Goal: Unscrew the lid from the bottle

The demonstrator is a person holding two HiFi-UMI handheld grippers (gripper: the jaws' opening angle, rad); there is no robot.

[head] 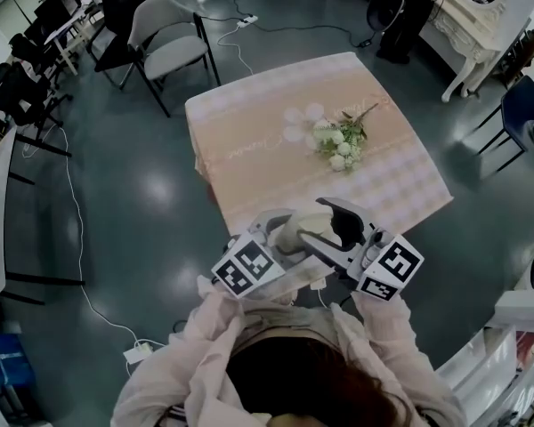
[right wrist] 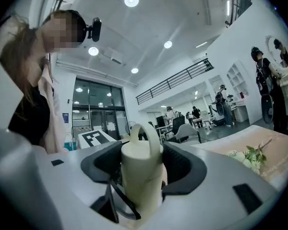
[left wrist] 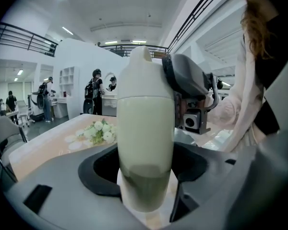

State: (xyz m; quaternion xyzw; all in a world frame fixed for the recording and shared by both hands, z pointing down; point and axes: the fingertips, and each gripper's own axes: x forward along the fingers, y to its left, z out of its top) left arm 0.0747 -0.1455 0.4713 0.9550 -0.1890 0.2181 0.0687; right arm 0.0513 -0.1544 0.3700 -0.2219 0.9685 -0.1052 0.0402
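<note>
I hold a cream bottle [head: 300, 231] in the air, in front of the person's chest and off the near edge of the table. In the left gripper view its pale body [left wrist: 145, 143] stands upright between my left gripper's [left wrist: 146, 178] dark pads, which press on its lower part. The lid [left wrist: 143, 75] on top has a loop handle. My right gripper [right wrist: 142, 169] comes in level from the other side, and its pads close against the sides of the lid [right wrist: 141, 159]. In the head view both grippers meet at the bottle, left [head: 280, 229] and right [head: 336, 221].
A table with a peach cloth [head: 249, 123] lies ahead, with a bunch of white flowers [head: 338, 140] on it. Chairs [head: 169, 47] stand beyond its far left corner. A cable [head: 76, 238] runs over the dark floor. Several people stand in the background of the left gripper view.
</note>
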